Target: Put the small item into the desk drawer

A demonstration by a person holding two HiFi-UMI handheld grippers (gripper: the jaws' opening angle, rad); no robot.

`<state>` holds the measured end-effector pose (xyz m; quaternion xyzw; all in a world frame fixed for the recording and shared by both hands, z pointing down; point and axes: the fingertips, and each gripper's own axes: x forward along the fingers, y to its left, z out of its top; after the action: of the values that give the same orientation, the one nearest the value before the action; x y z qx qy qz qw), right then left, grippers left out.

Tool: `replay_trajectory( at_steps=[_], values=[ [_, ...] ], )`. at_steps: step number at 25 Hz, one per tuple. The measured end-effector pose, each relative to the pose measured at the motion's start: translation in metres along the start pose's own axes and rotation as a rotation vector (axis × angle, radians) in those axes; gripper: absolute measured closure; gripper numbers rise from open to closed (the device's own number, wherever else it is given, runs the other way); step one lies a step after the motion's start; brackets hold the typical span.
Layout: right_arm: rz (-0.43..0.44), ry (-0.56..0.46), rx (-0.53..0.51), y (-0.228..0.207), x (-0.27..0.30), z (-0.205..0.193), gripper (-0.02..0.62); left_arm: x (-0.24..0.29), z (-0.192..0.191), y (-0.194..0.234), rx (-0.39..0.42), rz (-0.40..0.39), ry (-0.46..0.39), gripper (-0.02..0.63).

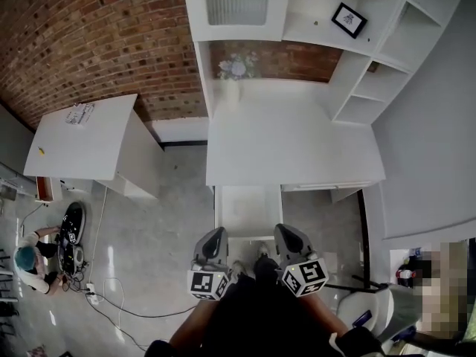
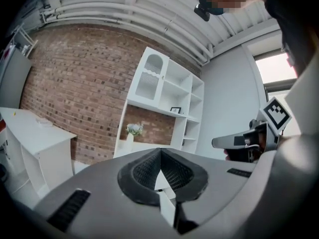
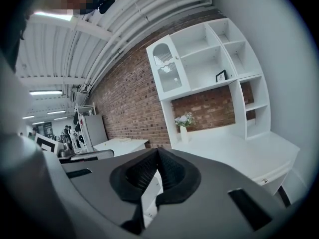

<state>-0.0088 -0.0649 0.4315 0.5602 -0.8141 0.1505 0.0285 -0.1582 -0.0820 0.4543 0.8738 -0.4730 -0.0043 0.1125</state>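
1. Meeting tip to tip: fingers of left gripper (image 2: 160, 152) and right gripper (image 3: 157, 150) closed, holding nothing.
2. Grippers side by side near the drawer (image 1: 249, 208), pulled out under the white surface (image 1: 290, 151).
3. Small item: whereabouts cannot be told.

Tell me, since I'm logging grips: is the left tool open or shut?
Shut. In the left gripper view the left tool's black ribbed pads come together at their tips, leaving no gap there.
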Motion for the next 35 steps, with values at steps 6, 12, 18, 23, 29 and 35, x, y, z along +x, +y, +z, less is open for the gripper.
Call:
replay_trajectory(
  at_steps=[6,12,18,23,29,35],
  values=[
    [0.024,0.010,-0.025,-0.006,-0.008,0.005,0.581,-0.008,0.028,-0.022,0.019,0.019,-0.046,0.583],
    [0.042,-0.004,-0.025,-0.012,-0.007,0.014,0.581,-0.003,0.035,-0.033,0.053,0.016,-0.038,0.583],
    [0.056,-0.013,-0.024,-0.017,-0.005,0.013,0.581,0.002,0.032,-0.035,0.055,0.026,-0.025,0.583],
    [0.064,-0.012,-0.021,-0.021,-0.004,0.014,0.581,0.004,0.028,-0.038,0.030,0.032,-0.018,0.583],
    [0.071,-0.010,-0.025,-0.024,-0.002,0.013,0.581,0.010,0.025,-0.041,0.032,0.020,-0.016,0.583],
    [0.080,-0.007,-0.021,-0.028,0.001,0.014,0.581,0.016,0.027,-0.043,0.034,0.017,-0.019,0.583]
  ],
)
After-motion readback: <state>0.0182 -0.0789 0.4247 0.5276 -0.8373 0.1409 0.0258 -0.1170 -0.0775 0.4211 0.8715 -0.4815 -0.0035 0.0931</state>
